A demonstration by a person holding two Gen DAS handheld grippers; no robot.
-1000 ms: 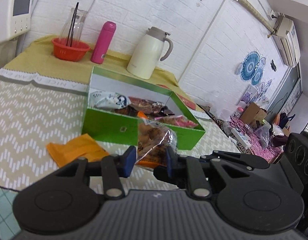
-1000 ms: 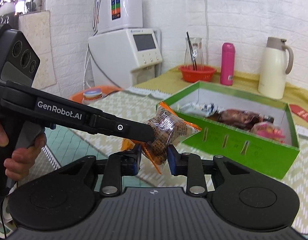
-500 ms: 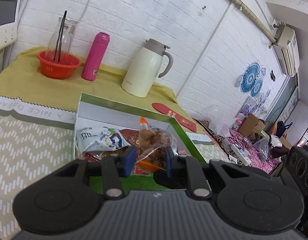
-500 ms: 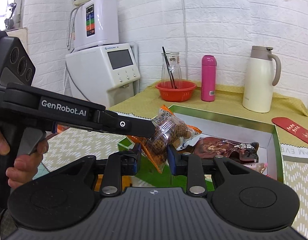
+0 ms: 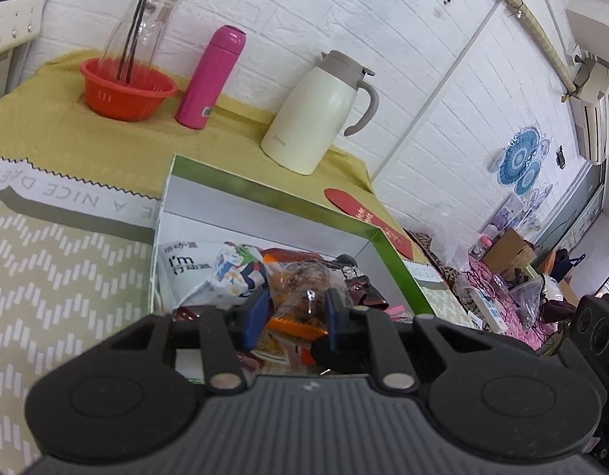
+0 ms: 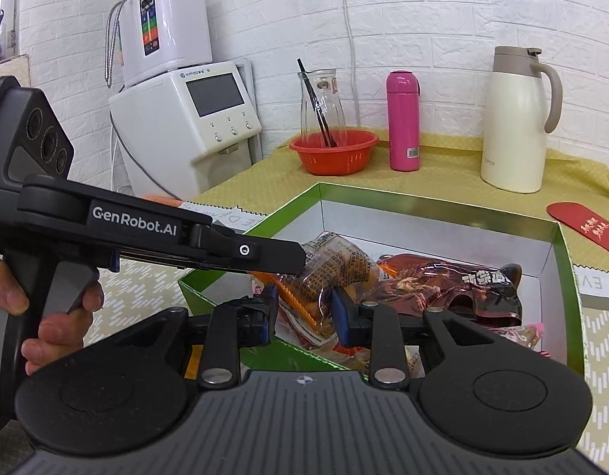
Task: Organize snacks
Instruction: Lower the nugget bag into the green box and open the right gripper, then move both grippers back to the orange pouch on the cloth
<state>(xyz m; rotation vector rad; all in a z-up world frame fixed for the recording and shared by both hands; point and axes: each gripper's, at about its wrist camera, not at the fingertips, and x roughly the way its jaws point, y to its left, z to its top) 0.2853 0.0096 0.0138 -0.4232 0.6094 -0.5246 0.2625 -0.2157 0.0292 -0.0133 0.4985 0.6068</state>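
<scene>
Crinkly clear plastic, the snack bag [image 6: 336, 273] hangs over the open green box [image 6: 563, 277], above the packets already inside; the left gripper [image 5: 292, 308] pinches it while the right gripper [image 6: 304, 308] is opening its jaws, the bag between them. A clean drop likely needs the right pads fully clear before the left lets go low over the pile. 1 second earlier the bag was short of the box, over the table.
</scene>
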